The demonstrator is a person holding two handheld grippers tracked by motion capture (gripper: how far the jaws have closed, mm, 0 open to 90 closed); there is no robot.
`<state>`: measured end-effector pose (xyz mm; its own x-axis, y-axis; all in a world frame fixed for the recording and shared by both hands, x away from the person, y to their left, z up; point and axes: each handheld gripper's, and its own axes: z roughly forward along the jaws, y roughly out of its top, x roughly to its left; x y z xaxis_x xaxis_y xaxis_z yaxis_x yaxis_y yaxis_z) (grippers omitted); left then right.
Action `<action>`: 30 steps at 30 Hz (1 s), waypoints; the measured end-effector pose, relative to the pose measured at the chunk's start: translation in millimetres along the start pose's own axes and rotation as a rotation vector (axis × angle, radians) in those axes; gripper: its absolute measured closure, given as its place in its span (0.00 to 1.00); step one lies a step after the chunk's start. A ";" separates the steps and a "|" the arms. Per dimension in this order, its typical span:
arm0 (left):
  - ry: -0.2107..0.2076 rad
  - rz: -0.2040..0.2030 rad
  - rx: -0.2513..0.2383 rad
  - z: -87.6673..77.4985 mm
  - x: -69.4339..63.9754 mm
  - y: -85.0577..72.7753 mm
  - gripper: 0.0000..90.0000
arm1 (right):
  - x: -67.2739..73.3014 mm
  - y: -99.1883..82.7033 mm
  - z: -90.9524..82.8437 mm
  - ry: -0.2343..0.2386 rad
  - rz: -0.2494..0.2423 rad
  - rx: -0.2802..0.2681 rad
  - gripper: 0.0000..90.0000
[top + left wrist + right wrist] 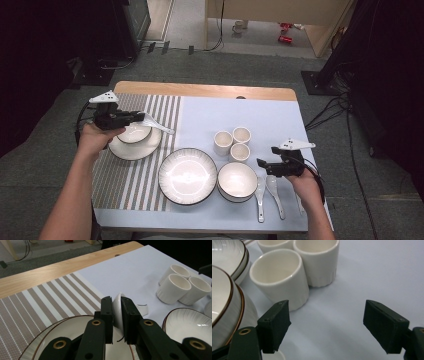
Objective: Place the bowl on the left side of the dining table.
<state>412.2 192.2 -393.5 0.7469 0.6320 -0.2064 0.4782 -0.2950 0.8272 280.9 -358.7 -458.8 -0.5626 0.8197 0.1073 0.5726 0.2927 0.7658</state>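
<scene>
From above, the left gripper (134,118) clamps a white spoon (159,125) over the bowl (134,133) on the striped mat, its long axis slanting toward the table's middle (bowl end away from the hand). Left gripper view: spoon (118,312) pinched edge-on between the jaws. Right gripper view: right gripper (329,320) gapes empty near cups (280,277).

Three cups (232,142) stand behind the bowl (237,181), with two spoons (267,195) to its right.
</scene>
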 end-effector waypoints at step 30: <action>0.043 -0.068 0.078 2.3 22.9 -36.0 0.93 | -22.2 -14.0 -5.2 -0.086 0.081 0.024 0.24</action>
<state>413.2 215.6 -429.2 0.6920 0.6821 -0.2364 0.5624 -0.3041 0.7689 282.3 -383.6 -468.6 -0.4609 0.8803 0.1125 0.6290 0.2347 0.7411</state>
